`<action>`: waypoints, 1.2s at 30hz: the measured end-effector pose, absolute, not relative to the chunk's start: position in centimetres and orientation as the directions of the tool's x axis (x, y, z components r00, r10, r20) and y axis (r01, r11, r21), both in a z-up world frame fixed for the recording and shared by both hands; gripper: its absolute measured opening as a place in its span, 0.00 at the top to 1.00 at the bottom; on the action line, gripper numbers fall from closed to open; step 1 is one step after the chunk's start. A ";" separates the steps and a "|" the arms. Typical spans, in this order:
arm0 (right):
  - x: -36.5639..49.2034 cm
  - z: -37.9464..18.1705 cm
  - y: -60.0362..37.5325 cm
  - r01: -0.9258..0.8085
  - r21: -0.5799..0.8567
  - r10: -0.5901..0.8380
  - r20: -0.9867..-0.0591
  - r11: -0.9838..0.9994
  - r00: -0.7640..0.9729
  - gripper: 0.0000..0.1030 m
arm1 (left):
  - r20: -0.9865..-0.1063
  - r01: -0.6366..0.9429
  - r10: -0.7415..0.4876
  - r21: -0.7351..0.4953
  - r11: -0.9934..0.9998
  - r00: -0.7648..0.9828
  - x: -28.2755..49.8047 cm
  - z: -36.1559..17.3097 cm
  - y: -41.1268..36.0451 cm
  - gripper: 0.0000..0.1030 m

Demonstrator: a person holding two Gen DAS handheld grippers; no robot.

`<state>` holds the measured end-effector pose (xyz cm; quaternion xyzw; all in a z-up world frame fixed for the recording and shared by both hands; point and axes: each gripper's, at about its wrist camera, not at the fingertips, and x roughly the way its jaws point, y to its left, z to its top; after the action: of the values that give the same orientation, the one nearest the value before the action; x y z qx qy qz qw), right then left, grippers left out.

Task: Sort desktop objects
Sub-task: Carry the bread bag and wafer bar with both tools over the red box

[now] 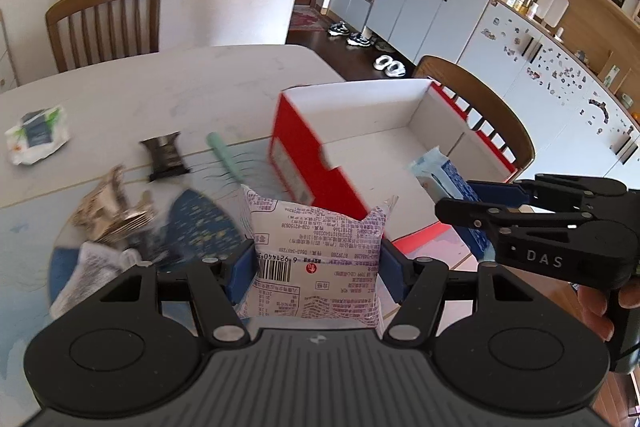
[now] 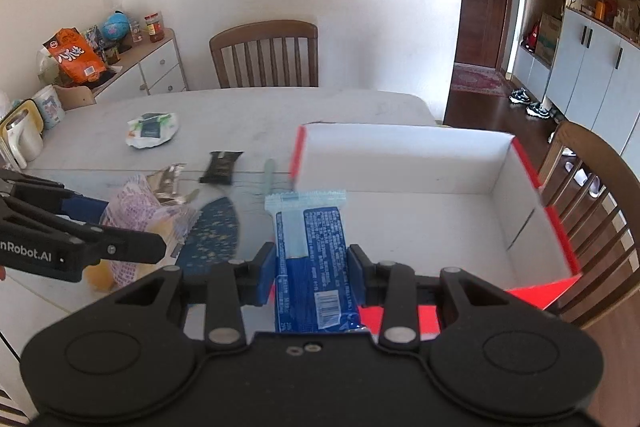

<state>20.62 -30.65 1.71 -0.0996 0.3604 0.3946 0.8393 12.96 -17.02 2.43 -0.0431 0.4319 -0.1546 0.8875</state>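
My left gripper (image 1: 316, 267) is shut on a white packet with purple print (image 1: 316, 259), held just short of the red box (image 1: 304, 151). That packet (image 2: 136, 211) and the left gripper (image 2: 120, 227) also show at the left of the right wrist view. My right gripper (image 2: 312, 267) is shut on a blue snack packet (image 2: 312, 255), its light blue end reaching over the near edge of the red, white-lined box (image 2: 400, 167). In the left wrist view the right gripper (image 1: 476, 211) holds the blue packet (image 1: 444, 175) above the box interior, which holds nothing I can see.
On the table (image 1: 160, 95) lie a white-green wipes pack (image 1: 36, 139), a dark packet (image 1: 164, 155), a mint-green stick (image 1: 224, 155), silver wrappers (image 1: 108, 211) and a blue patterned mat (image 1: 200, 223). Wooden chairs (image 2: 264, 55) stand behind the table and right of the box.
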 end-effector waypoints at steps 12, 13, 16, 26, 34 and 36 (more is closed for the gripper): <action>26.4 2.1 -33.6 -0.745 0.069 0.585 -0.669 0.664 0.459 0.64 | -0.753 0.297 -0.343 -0.204 0.933 0.561 17.2 2.8 -23.8 0.38; 26.8 2.2 -33.7 -0.746 0.068 0.586 -0.666 0.663 0.461 0.64 | -0.755 0.297 -0.343 -0.203 0.933 0.559 17.6 2.8 -24.2 0.38; 28.2 2.2 -34.0 -0.742 0.071 0.585 -0.666 0.666 0.462 0.64 | -0.760 0.307 -0.355 -0.214 0.928 0.544 19.0 2.6 -25.2 0.38; 32.4 0.3 -33.6 -0.724 0.072 0.547 -0.707 0.686 0.448 0.64 | -0.803 0.334 -0.322 -0.163 0.928 0.502 23.3 0.2 -27.9 0.38; 34.7 -2.5 -31.8 -0.715 0.045 0.496 -0.750 0.698 0.437 0.64 | -0.832 0.386 -0.285 -0.094 0.918 0.477 25.7 -1.4 -29.9 0.38; 35.4 -3.4 -31.3 -0.714 0.043 0.481 -0.767 0.699 0.425 0.64 | -0.843 0.398 -0.282 -0.089 0.913 0.458 26.3 -2.3 -30.4 0.38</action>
<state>35.39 -31.28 -3.39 -0.1461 0.3979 0.3594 0.8314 26.26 -30.42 -2.25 0.0604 0.4806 -0.1995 0.8518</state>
